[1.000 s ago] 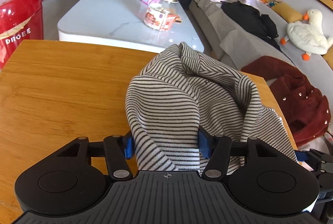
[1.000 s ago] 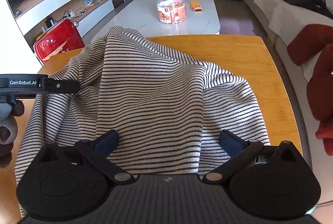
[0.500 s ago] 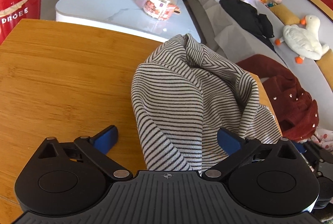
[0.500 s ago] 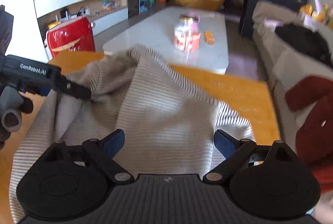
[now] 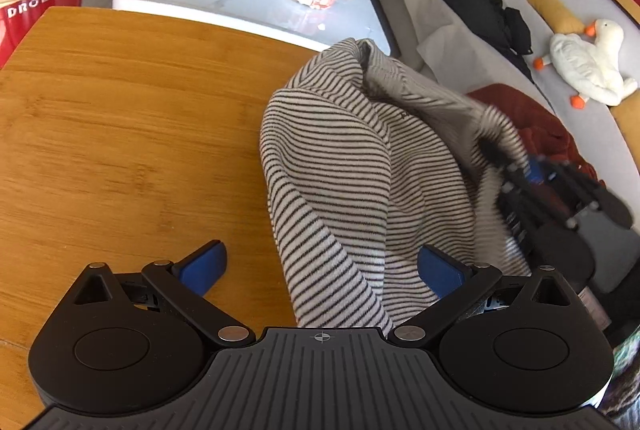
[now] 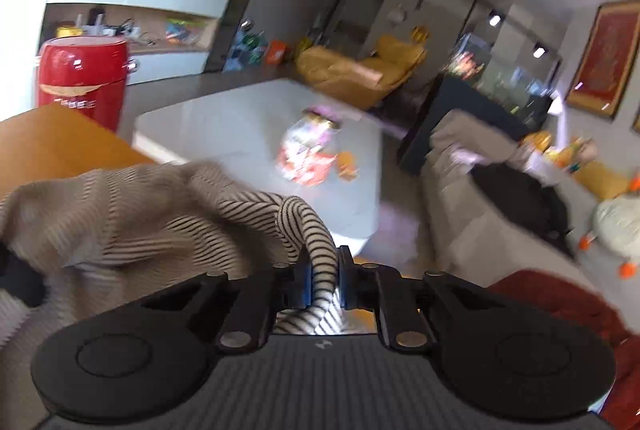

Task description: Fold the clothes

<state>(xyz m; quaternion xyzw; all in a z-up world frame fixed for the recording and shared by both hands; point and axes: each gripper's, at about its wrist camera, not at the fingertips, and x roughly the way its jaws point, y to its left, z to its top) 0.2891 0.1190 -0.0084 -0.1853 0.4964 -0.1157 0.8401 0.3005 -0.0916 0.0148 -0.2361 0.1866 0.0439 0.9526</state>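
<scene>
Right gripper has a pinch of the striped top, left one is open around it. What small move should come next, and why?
Probably close the left gripper on the striped top: the cloth lies bunched between its spread fingers on the wooden table, while the right gripper is shut on a fold, so a second hold would let it be spread.

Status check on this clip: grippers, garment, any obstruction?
Left gripper open, grips nothing. Right gripper shut on a fold of the striped top, which is bunched on the wooden table. Nothing in the way.
</scene>
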